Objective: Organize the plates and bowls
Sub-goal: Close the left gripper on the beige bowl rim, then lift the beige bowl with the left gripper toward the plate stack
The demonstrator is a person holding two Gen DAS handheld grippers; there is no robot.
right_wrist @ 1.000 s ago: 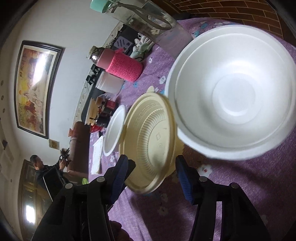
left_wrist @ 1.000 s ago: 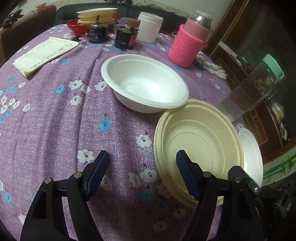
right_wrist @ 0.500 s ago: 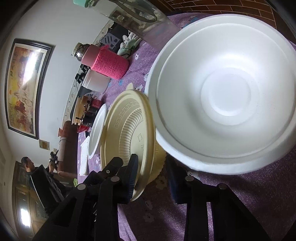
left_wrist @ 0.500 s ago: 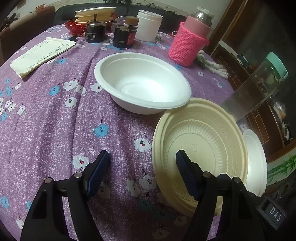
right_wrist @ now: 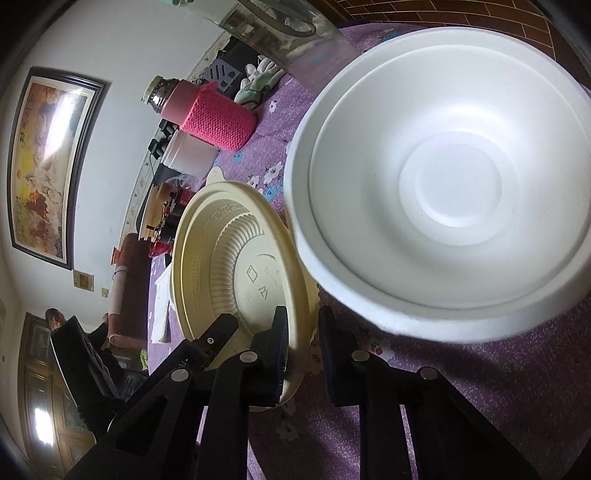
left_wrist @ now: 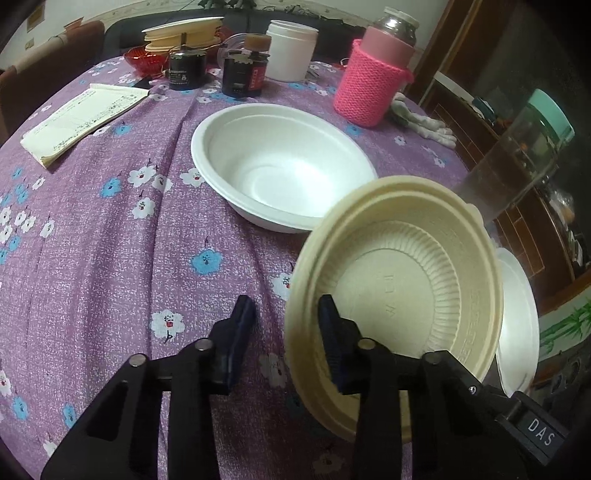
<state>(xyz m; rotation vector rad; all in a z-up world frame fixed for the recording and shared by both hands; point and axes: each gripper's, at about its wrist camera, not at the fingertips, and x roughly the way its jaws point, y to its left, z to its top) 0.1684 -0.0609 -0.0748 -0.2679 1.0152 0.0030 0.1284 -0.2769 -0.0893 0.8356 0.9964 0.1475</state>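
Note:
A cream ribbed bowl [left_wrist: 406, 280] rests on the purple flowered cloth. My left gripper [left_wrist: 286, 323] straddles its near rim, one finger inside and one outside. Its jaws are closing, and cloth still shows between the outer pad and the rim. My right gripper [right_wrist: 301, 339] straddles the cream bowl's [right_wrist: 236, 266] rim from another side. Its jaws are also closing, and the rim fills the gap between the pads. A large white bowl [left_wrist: 280, 166] stands behind the cream one. A second white bowl [right_wrist: 450, 192] lies right beside the cream bowl and shows partly behind it as a white edge [left_wrist: 517, 314].
At the back stand a pink knit-sleeved flask [left_wrist: 373, 85], a white jar [left_wrist: 291, 50], dark jars [left_wrist: 242, 75] and a plate stack [left_wrist: 183, 33]. Papers [left_wrist: 85, 118] lie far left. A clear green-lidded container [left_wrist: 524, 147] marks the right table edge. A person [right_wrist: 55, 321] sits far off.
Both grippers' jaws have narrowed a lot around the cream bowl's rim. The right camera has come slightly closer to the bowls. The cream bowl looks tipped a little more toward the left camera.

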